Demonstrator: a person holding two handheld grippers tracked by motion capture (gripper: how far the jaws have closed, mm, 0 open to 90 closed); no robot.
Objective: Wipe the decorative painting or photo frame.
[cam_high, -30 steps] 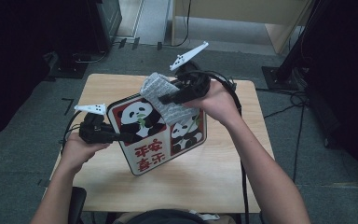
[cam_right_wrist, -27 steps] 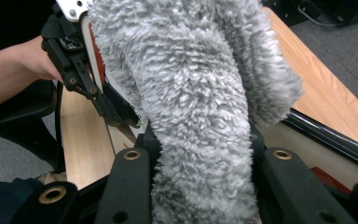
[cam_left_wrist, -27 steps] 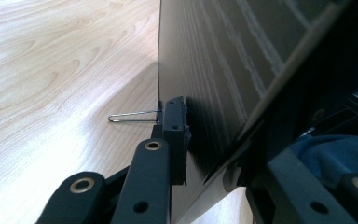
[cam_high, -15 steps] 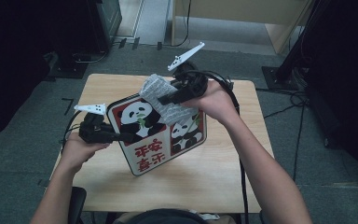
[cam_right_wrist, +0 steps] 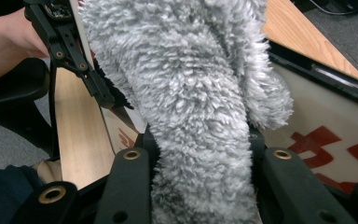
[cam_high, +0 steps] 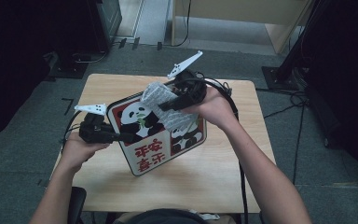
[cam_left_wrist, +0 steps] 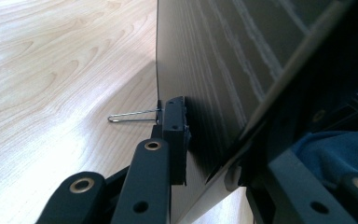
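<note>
My right gripper [cam_high: 168,103] pinches a grey fluffy cloth [cam_right_wrist: 191,116] laid on the panda board [cam_high: 161,135], while my left gripper [cam_high: 123,138] clamps the board's edge, tilting it above the table [cam_high: 205,172]. I judge the wiping midway: the upper face is covered, the red lettering below untouched.

In the high view the grey fluffy cloth [cam_high: 168,109] and the right gripper [cam_high: 186,95] cover the middle of the panda board [cam_high: 149,149], so the picture between the two pandas cannot be made out. The red characters on the board's lower part are too small to read. In the left gripper view the board [cam_left_wrist: 223,70] runs off the top edge and its printed face is turned away. In the right gripper view the cloth [cam_right_wrist: 191,102] is cut off at the top and hides most of the surface [cam_right_wrist: 77,135].
</note>
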